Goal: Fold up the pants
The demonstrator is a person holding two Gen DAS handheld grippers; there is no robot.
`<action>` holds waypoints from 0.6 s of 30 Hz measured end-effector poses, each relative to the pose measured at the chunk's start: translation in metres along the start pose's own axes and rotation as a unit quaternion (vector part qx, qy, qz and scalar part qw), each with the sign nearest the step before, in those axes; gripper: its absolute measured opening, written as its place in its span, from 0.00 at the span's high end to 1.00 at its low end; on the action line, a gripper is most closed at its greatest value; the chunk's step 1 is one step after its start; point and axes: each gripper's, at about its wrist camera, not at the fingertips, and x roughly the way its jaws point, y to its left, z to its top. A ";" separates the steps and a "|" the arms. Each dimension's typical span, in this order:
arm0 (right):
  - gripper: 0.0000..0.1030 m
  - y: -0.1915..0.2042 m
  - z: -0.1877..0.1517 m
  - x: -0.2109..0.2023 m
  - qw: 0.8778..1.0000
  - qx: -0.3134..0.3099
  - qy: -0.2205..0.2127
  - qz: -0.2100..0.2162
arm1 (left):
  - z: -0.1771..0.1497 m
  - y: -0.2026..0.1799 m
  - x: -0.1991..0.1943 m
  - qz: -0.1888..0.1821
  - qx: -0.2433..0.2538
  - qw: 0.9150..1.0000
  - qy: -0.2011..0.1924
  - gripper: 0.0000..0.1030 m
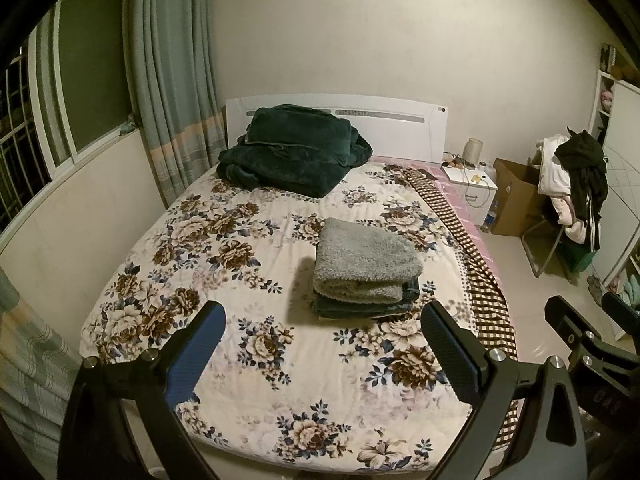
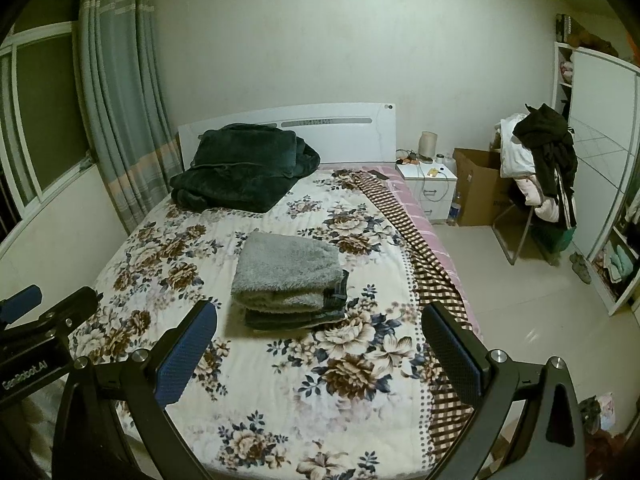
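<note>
The pants (image 1: 366, 268) lie folded in a thick stack on the floral bedspread (image 1: 248, 264), grey fleece lining on top and dark denim at the bottom; they also show in the right wrist view (image 2: 290, 276). My left gripper (image 1: 322, 316) is open and empty, held above the near part of the bed, short of the stack. My right gripper (image 2: 320, 316) is open and empty, also above the near part of the bed. Each gripper shows at the edge of the other's view, the right one (image 1: 592, 332) and the left one (image 2: 44, 320).
A dark green blanket (image 1: 292, 152) is heaped at the headboard. A checked cloth (image 1: 476, 272) runs along the bed's right edge. A white nightstand (image 2: 434, 188), a cardboard box (image 2: 478, 188), a chair piled with clothes (image 2: 540, 176) and a wardrobe (image 2: 600, 160) stand to the right. Curtains (image 1: 176, 80) hang at the left.
</note>
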 end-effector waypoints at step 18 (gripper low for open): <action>0.00 -0.002 -0.002 0.000 1.000 0.002 0.002 0.002 | -0.001 -0.003 -0.003 0.004 -0.001 1.000 -0.001 0.03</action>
